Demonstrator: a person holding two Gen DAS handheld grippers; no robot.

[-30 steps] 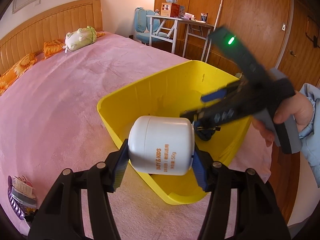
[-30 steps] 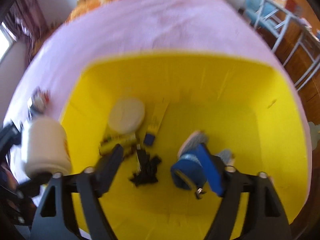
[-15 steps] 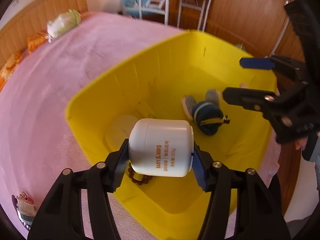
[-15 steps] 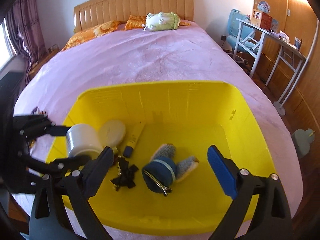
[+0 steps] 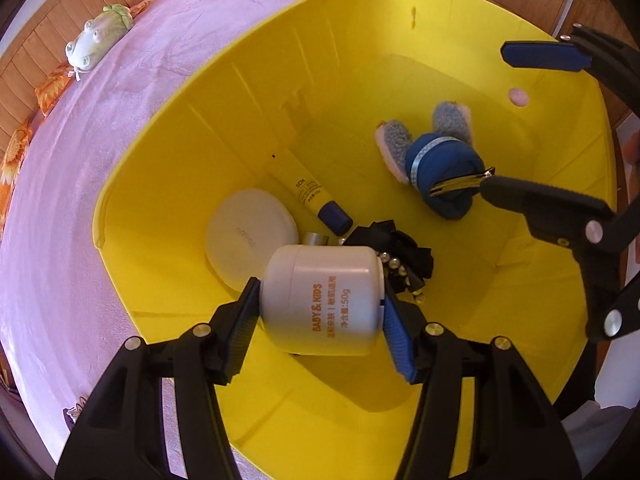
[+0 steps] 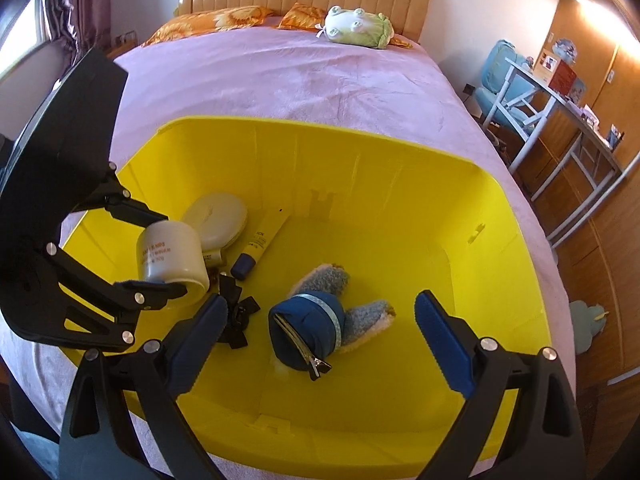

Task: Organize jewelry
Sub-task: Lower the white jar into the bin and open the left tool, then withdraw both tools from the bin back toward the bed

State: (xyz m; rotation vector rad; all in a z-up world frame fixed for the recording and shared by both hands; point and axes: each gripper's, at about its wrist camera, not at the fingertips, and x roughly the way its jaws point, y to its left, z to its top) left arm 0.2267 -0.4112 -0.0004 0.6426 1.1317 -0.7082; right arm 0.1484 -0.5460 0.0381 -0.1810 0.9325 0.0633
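A white cream jar [image 5: 320,280] lies sideways between the pads of my left gripper [image 5: 319,298], which is shut on it low inside the yellow bin [image 5: 200,92]. On the bin floor lie a round cream compact [image 5: 250,240], a yellow tube with a blue cap [image 5: 312,196], a black beaded bow [image 5: 404,256] and a blue plush hair clip [image 5: 440,168]. My right gripper [image 6: 320,302] is open over the bin's near side, the blue hair clip [image 6: 308,320] on the floor below its gap, untouched. In the right wrist view, the left gripper [image 6: 170,252] holds the jar [image 6: 172,256] at the left.
The bin [image 6: 400,184] stands on a pink bedspread [image 6: 300,80]. A green plush toy [image 6: 356,26] and orange pillows lie by the wooden headboard. A white desk [image 6: 560,120] and blue chair stand to the right of the bed, by wooden wardrobes.
My left gripper carried the jar over the rim and down into the bin, tipping downward. The right gripper's jaws widened and pulled back from the blue hair clip, which stays on the floor.
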